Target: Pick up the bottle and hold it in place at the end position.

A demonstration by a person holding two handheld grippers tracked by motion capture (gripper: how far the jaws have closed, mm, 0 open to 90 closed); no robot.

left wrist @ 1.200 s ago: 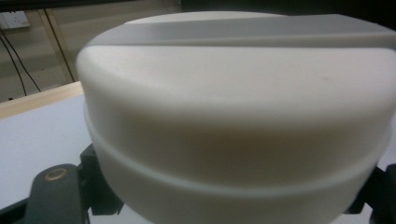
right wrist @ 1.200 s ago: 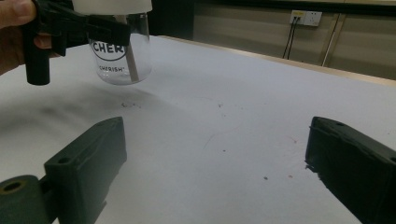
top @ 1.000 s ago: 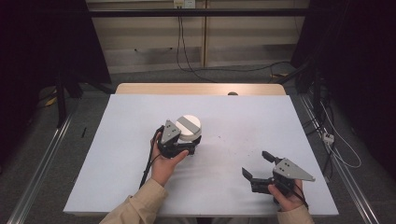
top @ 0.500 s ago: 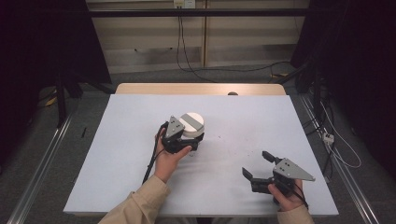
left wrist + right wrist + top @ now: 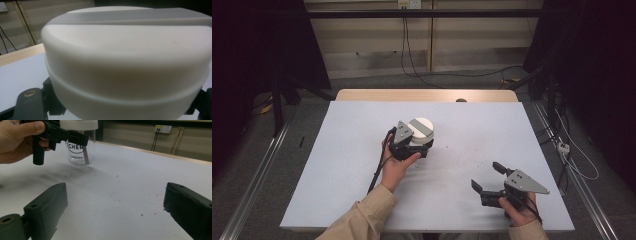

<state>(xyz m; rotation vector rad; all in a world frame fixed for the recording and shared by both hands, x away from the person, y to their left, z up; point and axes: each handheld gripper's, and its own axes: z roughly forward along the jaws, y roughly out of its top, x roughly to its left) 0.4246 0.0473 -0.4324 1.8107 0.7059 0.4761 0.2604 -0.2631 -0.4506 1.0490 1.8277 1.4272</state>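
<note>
From above, the left gripper (image 5: 419, 146) clamps the white lid (image 5: 421, 129) of a jar near the table's (image 5: 347, 150) centre; the right gripper (image 5: 490, 176) rests at five o'clock, jaws wide, empty. The left gripper view confirms lid (image 5: 125, 62) between the jaws. In the right gripper view the glass jar (image 5: 78, 151) stands at eleven o'clock: twist squarely, keeping it planted.

Clear glass jar (image 5: 80, 152) w/ black "CHERISH" print, standing upright on the white table approx mid-table, left of center. White round lid (image 5: 420, 130) w/ grey stripe across the top, sitting on it, looks level.
</note>
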